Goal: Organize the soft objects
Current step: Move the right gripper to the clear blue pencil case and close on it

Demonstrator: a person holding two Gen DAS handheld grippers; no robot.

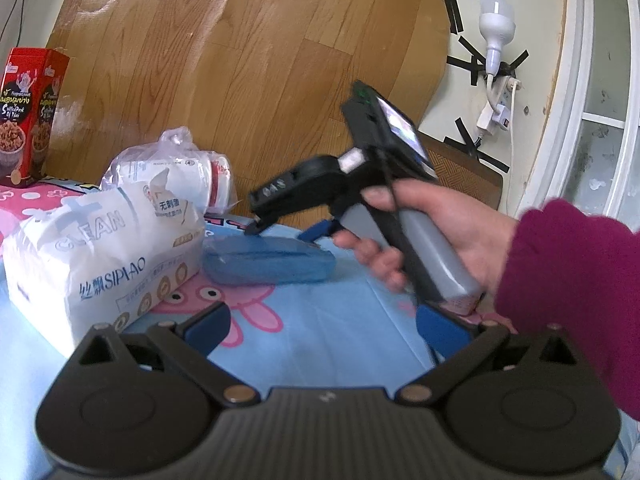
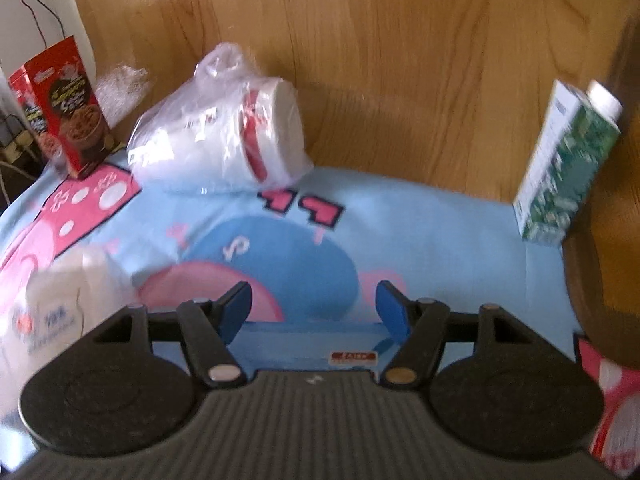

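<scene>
Surface: cartoon sheet [image 2: 440,220], wood panel [image 1: 240,60] behind.
Left gripper [image 1: 324,326]: jaws apart, empty.
Right gripper [image 2: 314,308]: jaws apart, over sheet.
Tissue pack [image 1: 104,256]: on the sheet at left, blurred and cut off in right view.
Blue pack [image 1: 268,260]: beside tissue pack, partly hidden.

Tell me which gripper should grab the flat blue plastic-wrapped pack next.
Right, most likely. The right gripper hangs open just above the flat blue plastic-wrapped pack; the left gripper sits further back, beside the white tissue pack.

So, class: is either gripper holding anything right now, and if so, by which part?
Nothing is held. The left gripper is open over the cloth, and the right gripper is open too, its fingers just above the blue pack, not closed on it.
</scene>
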